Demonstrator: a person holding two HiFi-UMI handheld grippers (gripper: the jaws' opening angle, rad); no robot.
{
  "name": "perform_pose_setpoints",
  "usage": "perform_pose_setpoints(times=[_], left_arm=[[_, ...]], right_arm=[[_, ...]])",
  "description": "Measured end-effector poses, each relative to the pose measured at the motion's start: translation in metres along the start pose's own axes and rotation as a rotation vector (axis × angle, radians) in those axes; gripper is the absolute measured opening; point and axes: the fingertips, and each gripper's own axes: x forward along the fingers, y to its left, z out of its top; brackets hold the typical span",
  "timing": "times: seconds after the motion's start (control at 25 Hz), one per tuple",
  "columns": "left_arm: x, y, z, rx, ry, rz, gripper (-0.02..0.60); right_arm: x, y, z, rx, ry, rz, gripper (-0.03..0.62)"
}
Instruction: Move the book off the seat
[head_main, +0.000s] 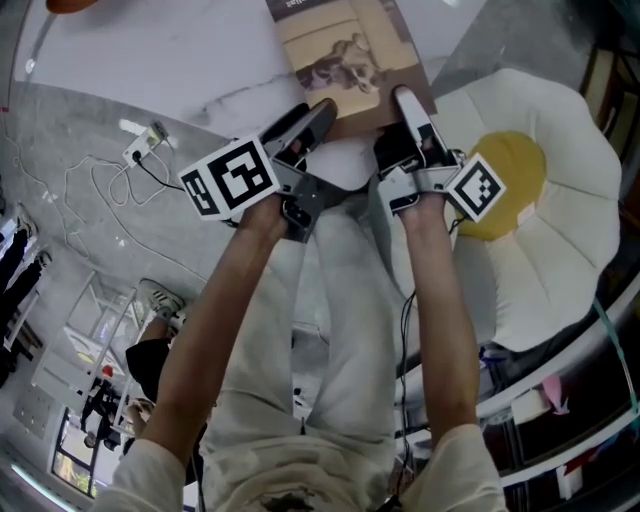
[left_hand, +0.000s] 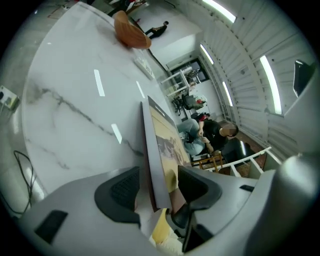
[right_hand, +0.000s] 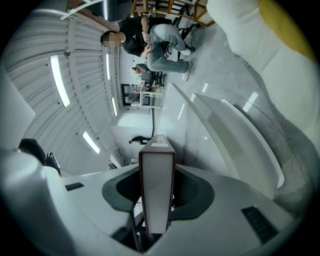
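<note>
The left tongs (head_main: 305, 125) and the right tongs (head_main: 412, 115) reach the near edge of the book (head_main: 345, 50) in the head view. The book lies over the near part of the white marble table (head_main: 200, 60), off the cushioned seat (head_main: 560, 250) at the right.

In the left gripper view the left tongs stand wide, with the book's edge between the pads but not squeezed.

In the right gripper view the right tongs clamp the book's edge, pads against both covers.
</note>
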Motion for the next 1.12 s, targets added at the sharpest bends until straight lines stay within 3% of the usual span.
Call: perform_pose_setpoints(times=[0.12,0.28,0.4,1.12], left_arm=[[-0.003,0.003,0.0,0.036,-0.008,0.006,0.238],[-0.006,-0.002,0.001,0.003,-0.016,-0.026,0.235],[-0.003,0.0,0.0,-0.015,-0.035,-0.017,0.178],[-0.014,-0.018,-0.021,-0.042,-0.168,0.018,0.17]], right_arm=[[0.0,0.0,0.001,-0.001,0.003,0.003,0.144],[0.003,0.001,0.001,-0.002,0.011,0.009,0.144],[0.005,-0.001,0.001,0.002,0.014,0.015,0.144],[-0.008,0.015,0.0,-0.032,0.192,0.018,0.144]])
